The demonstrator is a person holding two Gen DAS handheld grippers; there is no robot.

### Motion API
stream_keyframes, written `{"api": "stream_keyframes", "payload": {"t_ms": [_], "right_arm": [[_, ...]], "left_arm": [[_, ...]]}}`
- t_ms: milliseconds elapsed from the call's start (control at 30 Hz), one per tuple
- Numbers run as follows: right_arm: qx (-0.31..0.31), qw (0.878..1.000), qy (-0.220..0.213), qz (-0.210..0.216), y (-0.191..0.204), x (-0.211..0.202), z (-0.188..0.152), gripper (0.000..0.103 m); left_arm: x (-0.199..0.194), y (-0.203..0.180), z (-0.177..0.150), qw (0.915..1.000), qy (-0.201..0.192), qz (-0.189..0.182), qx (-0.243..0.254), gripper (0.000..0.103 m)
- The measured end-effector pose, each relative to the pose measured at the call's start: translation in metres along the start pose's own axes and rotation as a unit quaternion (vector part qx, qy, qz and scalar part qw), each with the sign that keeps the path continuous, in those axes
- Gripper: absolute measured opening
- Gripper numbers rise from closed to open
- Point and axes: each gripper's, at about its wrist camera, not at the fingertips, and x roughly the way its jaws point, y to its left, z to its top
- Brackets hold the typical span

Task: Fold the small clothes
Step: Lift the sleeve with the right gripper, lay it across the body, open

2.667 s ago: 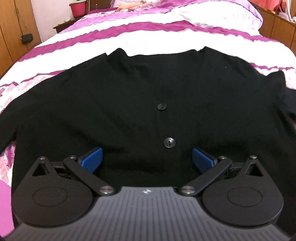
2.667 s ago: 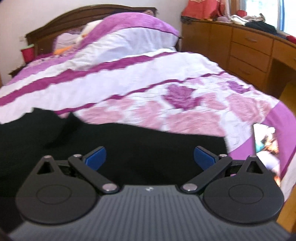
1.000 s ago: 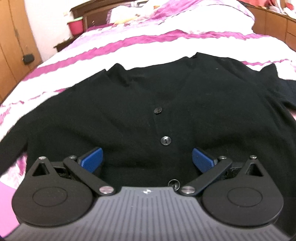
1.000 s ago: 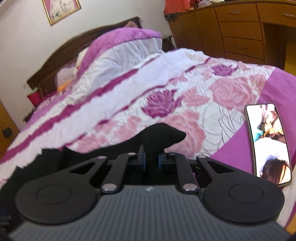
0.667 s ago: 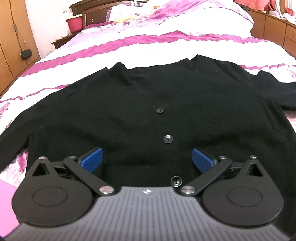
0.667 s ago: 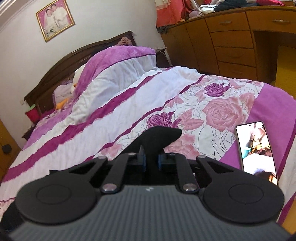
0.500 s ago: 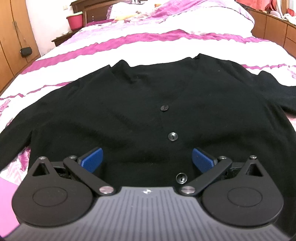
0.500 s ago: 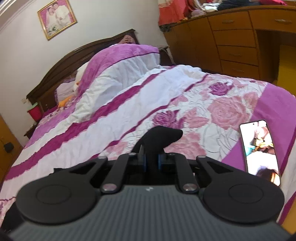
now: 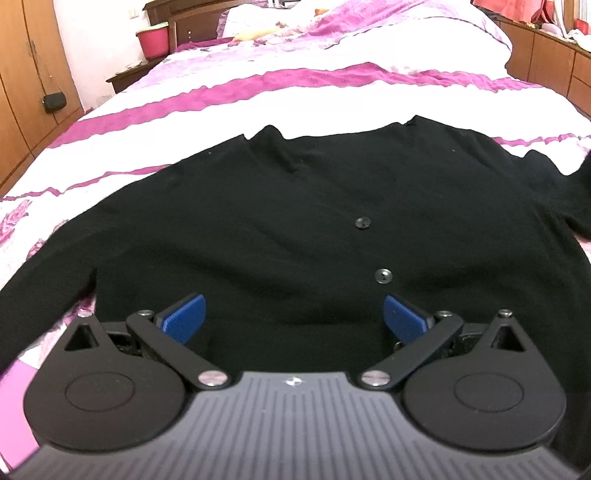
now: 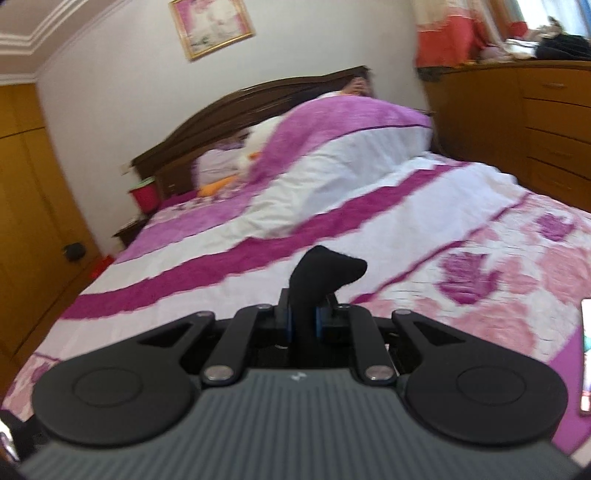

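A black cardigan (image 9: pixel 295 221) lies flat and front-up on a bed (image 9: pixel 295 96) with a pink, magenta and white striped and rose-patterned cover. Its long axis runs from the hem, nearest the left gripper (image 9: pixel 294 320), to the V-neck collar, which points toward the headboard (image 10: pixel 221 110). Two dark buttons (image 9: pixel 362 222) sit along the closed placket, slightly right of centre, and the sleeves spread out to either side.

The left gripper hovers low at the hem with its blue-padded fingers (image 9: pixel 183 318) spread wide; the garment's lower body lies between and beyond them, and nothing is gripped. Whether the pads touch the cloth cannot be told.

In the right wrist view, the right gripper (image 10: pixel 303 320) has its fingers drawn close together on a fold of the cardigan's black fabric, which sticks up between them and curls over to the right above the bed cover. Which part of the garment this is cannot be told from this view. A red bucket (image 10: pixel 146 194) stands on the bedside cabinet at left, a framed picture (image 10: pixel 211 26) hangs above the headboard, a wooden dresser (image 10: pixel 517 122) lines the right wall, and a smartphone (image 10: pixel 585 354) lies on the bed at the right edge.
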Motion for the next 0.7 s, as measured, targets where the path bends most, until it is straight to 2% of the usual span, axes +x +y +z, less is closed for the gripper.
{"api": "stream_keyframes", "payload": {"t_ms": [400, 700], "right_arm": [[-0.044, 0.994, 0.043, 0.085, 0.109, 0.042, -0.014, 0.014], [-0.062, 0.985, 0.079, 0.139, 0.180, 0.072, -0.031, 0.014]], "left_arm": [[-0.009, 0.036, 0.005, 0.9998, -0.013, 0.011, -0.012, 0.103], [-0.003, 0.066, 0.001, 0.9989, -0.012, 0.023, -0.039, 0.103]]}}
